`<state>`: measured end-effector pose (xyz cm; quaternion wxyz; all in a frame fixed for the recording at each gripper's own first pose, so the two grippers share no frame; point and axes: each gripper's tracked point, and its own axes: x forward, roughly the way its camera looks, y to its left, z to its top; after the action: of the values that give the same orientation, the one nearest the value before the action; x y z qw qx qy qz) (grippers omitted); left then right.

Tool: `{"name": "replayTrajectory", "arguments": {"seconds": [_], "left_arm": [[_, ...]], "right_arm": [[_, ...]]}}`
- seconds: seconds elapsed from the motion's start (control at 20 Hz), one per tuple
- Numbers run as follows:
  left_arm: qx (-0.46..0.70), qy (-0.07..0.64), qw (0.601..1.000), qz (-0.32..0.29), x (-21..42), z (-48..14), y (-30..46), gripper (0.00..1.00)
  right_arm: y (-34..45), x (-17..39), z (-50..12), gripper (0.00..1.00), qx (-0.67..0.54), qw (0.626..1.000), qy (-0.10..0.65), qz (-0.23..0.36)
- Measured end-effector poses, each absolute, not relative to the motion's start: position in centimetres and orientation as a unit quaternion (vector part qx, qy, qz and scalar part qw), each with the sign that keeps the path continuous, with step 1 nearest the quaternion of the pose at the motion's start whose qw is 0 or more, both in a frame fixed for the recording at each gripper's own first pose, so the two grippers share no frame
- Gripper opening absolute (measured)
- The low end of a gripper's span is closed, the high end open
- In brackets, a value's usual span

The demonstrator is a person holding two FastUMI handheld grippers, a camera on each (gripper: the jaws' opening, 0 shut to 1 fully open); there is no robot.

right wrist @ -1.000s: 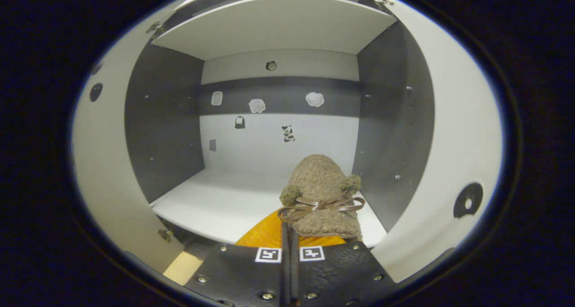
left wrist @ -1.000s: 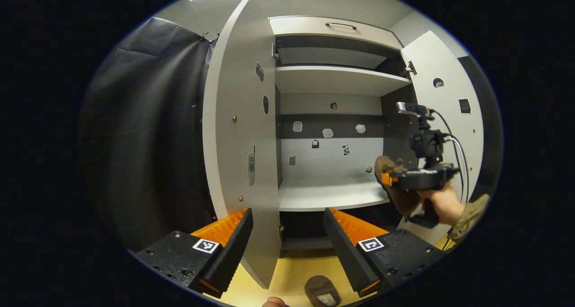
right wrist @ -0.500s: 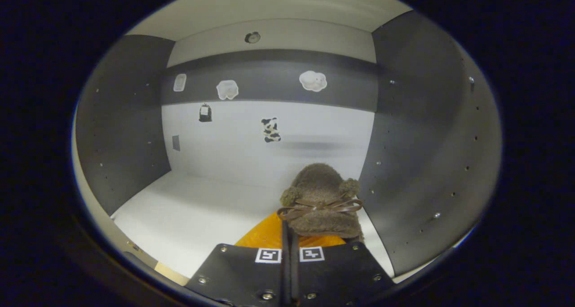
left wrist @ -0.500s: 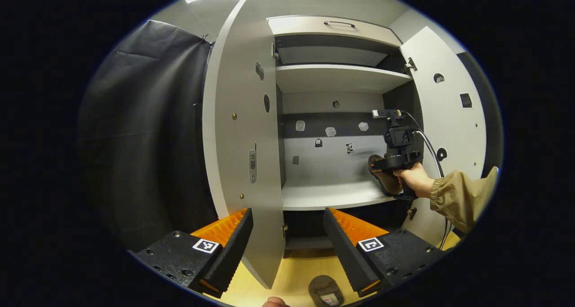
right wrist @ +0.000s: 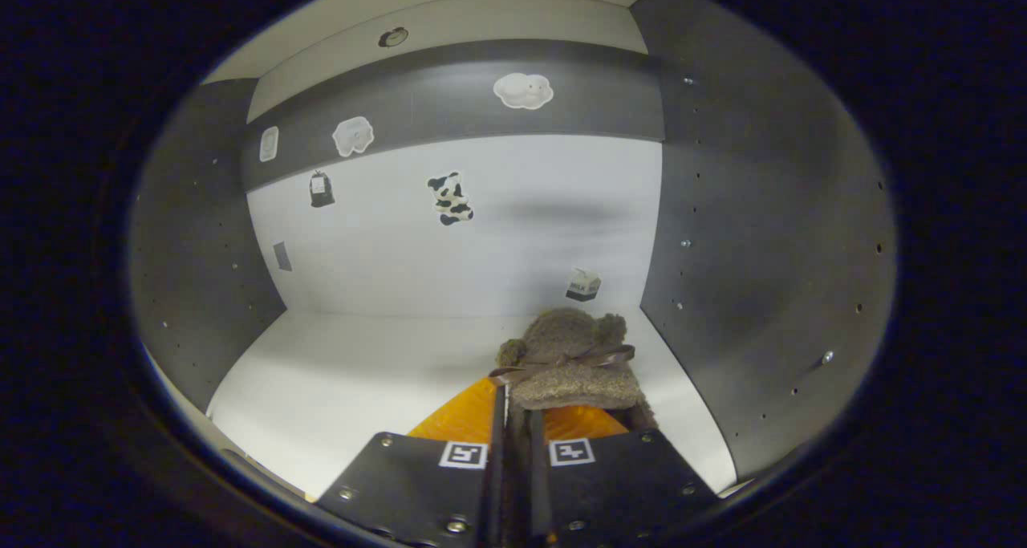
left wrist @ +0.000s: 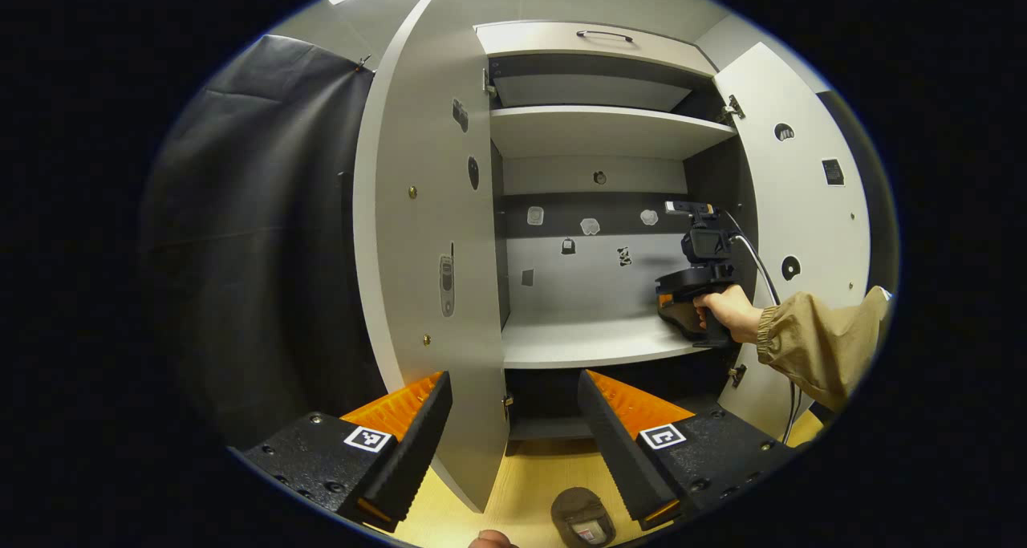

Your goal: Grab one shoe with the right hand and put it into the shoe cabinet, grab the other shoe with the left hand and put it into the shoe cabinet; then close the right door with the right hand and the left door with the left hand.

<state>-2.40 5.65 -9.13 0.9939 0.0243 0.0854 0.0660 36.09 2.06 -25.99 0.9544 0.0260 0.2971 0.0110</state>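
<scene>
Cabinet: shoe cabinet [left wrist: 594,131] stands with both doors swung wide, left door [left wrist: 417,235] at 9 o'clock of the opening and right door [left wrist: 802,211] at 3 o'clock, probably so both hands can reach the shelves.
Shelf: pale middle shelf [right wrist: 361,371] is the landing spot; bare white board, grey side walls, small stickers on the back wall.
Floor: yellow wooden floor [left wrist: 521,492] in front of the cabinet, dark cloth wall at 9 o'clock.
Right gripper: right gripper [right wrist: 513,420] reaches deep into the compartment, its fingers pinched together on the heel edge of the fuzzy brown shoe [right wrist: 571,355]; from the left gripper view it sits at 3 o'clock, held by a hand [left wrist: 726,311] in a tan sleeve.
Shoe in hand: toe points to the back right corner, low over or touching the shelf; which, I cannot tell.
Judgement: placing step, near release.
Left gripper: left gripper [left wrist: 513,420] hangs spread wide and empty, outside the cabinet.
Second shoe: other shoe [left wrist: 582,517] lies on the floor at 6 o'clock, just below the left gripper, waiting its turn.
</scene>
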Motion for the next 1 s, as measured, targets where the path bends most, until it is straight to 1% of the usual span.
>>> {"name": "replayTrajectory", "arguments": {"seconds": [0.1, 0.15, 0.2, 0.25, 0.4, 0.45, 0.55, 0.6, 0.65, 0.7, 0.8, 0.85, 0.9, 1.0], "left_arm": [[0.017, 0.093, 0.994, 0.063, -2.5, -9.6, 5.5, 0.96], [0.015, 0.097, 0.993, 0.062, -2.6, -9.9, 5.4, 0.97], [0.014, 0.100, 0.993, 0.061, -2.7, -10.2, 5.4, 0.97], [0.013, 0.104, 0.993, 0.059, -2.7, -10.5, 5.3, 0.97], [0.015, 0.117, 0.992, 0.049, -3.1, -11.9, 4.5, 0.97], [0.015, 0.124, 0.991, 0.044, -3.2, -12.5, 4.1, 0.98], [0.008, 0.145, 0.989, 0.030, -3.4, -14.3, 3.2, 0.97], [0.001, 0.160, 0.987, 0.022, -3.6, -15.6, 2.7, 0.97], [-0.005, 0.177, 0.984, 0.015, -3.9, -16.9, 2.2, 0.99], [-0.009, 0.194, 0.981, 0.010, -4.0, -18.5, 1.9, 0.98], [-0.009, 0.227, 0.974, 0.006, -4.4, -21.9, 1.6, 0.97], [-0.005, 0.246, 0.969, 0.003, -4.6, -23.7, 1.6, 0.97], [-0.003, 0.269, 0.963, 0.001, -4.9, -25.8, 1.7, 0.98], [-0.002, 0.307, 0.952, -0.005, -6.3, -29.0, 1.6, 0.98]], "right_arm": [[2.4, 35.2, -25.4, 0.28, 0.016, 0.954, 0.298, 0.021], [2.3, 34.5, -25.1, 0.32, 0.006, 0.954, 0.299, 0.025], [2.4, 33.8, -24.7, 0.32, -0.004, 0.954, 0.297, 0.030], [2.3, 32.9, -24.0, 0.35, -0.017, 0.955, 0.293, 0.032], [2.5, 29.9, -20.8, 0.35, -0.036, 0.963, 0.266, 0.040], [2.7, 28.7, -19.4, 0.35, -0.035, 0.966, 0.253, 0.044], [3.2, 26.2, -16.2, 0.35, -0.034, 0.973, 0.224, 0.053], [3.6, 24.9, -14.4, 0.35, -0.031, 0.976, 0.207, 0.061], [4.2, 23.5, -12.7, 0.32, -0.026, 0.979, 0.192, 0.069], [4.6, 22.2, -11.0, 0.35, -0.021, 0.981, 0.176, 0.075], [5.0, 19.6, -7.8, 0.35, -0.014, 0.986, 0.145, 0.086], [5.1, 18.3, -6.4, 0.34, -0.013, 0.987, 0.131, 0.091], [4.9, 17.1, -5.0, 0.31, -0.015, 0.988, 0.119, 0.093], [4.5, 15.0, -3.2, 0.31, -0.014, 0.990, 0.104, 0.095]]}}
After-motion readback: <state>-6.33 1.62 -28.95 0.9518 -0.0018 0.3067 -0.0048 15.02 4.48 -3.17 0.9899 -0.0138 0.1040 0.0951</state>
